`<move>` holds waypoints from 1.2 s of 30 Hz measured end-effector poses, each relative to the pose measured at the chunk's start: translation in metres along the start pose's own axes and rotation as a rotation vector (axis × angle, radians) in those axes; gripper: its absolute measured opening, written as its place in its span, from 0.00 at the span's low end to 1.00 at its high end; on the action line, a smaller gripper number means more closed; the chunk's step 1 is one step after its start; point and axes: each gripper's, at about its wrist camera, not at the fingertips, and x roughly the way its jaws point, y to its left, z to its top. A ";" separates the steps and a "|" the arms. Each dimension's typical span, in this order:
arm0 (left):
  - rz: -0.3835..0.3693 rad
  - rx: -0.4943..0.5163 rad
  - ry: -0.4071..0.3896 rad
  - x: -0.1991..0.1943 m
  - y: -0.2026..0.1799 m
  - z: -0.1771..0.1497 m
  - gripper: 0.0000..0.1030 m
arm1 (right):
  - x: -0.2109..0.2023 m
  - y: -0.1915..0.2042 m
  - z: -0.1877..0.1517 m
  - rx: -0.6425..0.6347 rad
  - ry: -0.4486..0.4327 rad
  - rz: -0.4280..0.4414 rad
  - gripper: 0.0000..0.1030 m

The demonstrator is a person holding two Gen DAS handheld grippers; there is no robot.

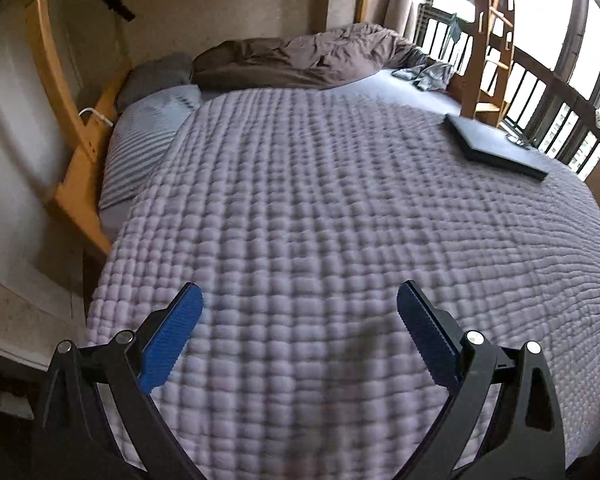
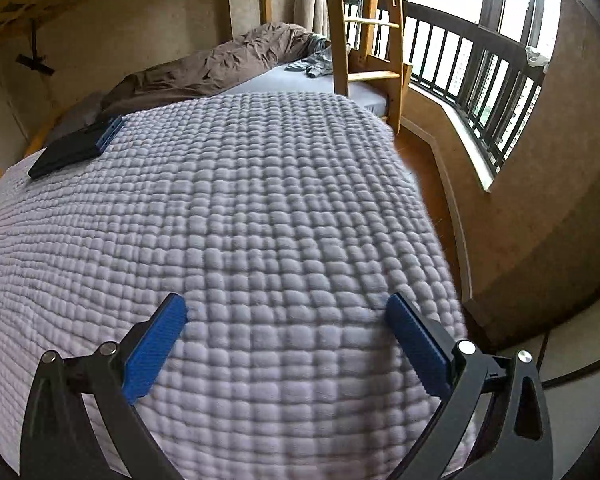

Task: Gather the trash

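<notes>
Trash: can't tell where it is, nothing in either view reads clearly as litter. Closest candidate is a crumpled grey bundle (image 1: pixel 428 72) on the bare sheet (image 1: pixel 396 84) at the far end of the bed, prob. clothing, too small to be sure.

L gripper (image 1: pixel 300 304) is wide open, blue pads (image 1: pixel 172 340) spread, nothing btwn them. It hangs over the quilt (image 1: pixel 320 208), angled down, near the quilt's close edge. R gripper (image 2: pixel 286 308) is the same: jaws wide, empty, over the quilt w/ the bed's right edge and wood floor (image 2: pixel 420 148) just beside it.

Quilt is pale lilac, puffy squares, covers most of the bed. On it lies a black flat item (image 1: pixel 496 148), far right in the L view, far left in the R view, so btwn the two grippers and well ahead. A blue perforated strip (image 2: pixel 109 132) sits at its far end in the R view.

Beyond the quilt: brown duvet (image 1: pixel 324 60) bunched vs. the wall, striped pillow (image 1: pixel 140 144) and grey pillow (image 1: pixel 156 76) on the left. Wood ladder (image 2: pixel 366 24) stands at the bed's far right corner. Dark railing (image 2: pixel 480 60) runs along the window. Near parts of both views are a bit blurred.
</notes>
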 end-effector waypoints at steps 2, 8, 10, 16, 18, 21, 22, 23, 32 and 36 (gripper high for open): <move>0.011 0.018 -0.007 0.007 -0.003 0.003 0.96 | -0.002 -0.005 -0.003 0.008 -0.002 0.002 0.96; 0.035 0.031 0.005 0.009 -0.006 0.003 0.99 | 0.000 -0.003 -0.006 -0.009 0.006 -0.016 0.96; 0.036 0.031 0.005 0.009 -0.006 0.004 0.99 | -0.001 -0.004 -0.006 -0.010 0.006 -0.019 0.96; 0.033 0.031 0.005 0.011 -0.003 0.004 0.99 | 0.001 -0.005 -0.003 -0.012 0.007 -0.019 0.96; 0.033 0.031 0.005 0.011 -0.003 0.004 0.99 | 0.002 -0.002 -0.002 -0.011 0.007 -0.020 0.96; 0.033 0.031 0.005 0.010 -0.004 0.004 0.99 | 0.001 -0.002 -0.002 -0.011 0.008 -0.020 0.96; 0.033 0.031 0.005 0.010 -0.005 0.004 0.99 | 0.001 -0.002 -0.002 -0.011 0.008 -0.020 0.96; 0.033 0.031 0.005 0.010 -0.005 0.004 0.99 | 0.001 -0.002 -0.002 -0.011 0.008 -0.019 0.96; 0.033 0.030 0.005 0.009 -0.005 0.004 0.99 | 0.001 -0.002 -0.002 -0.011 0.008 -0.019 0.96; 0.032 0.030 0.005 0.010 -0.005 0.004 0.99 | 0.001 -0.002 -0.002 -0.011 0.008 -0.019 0.96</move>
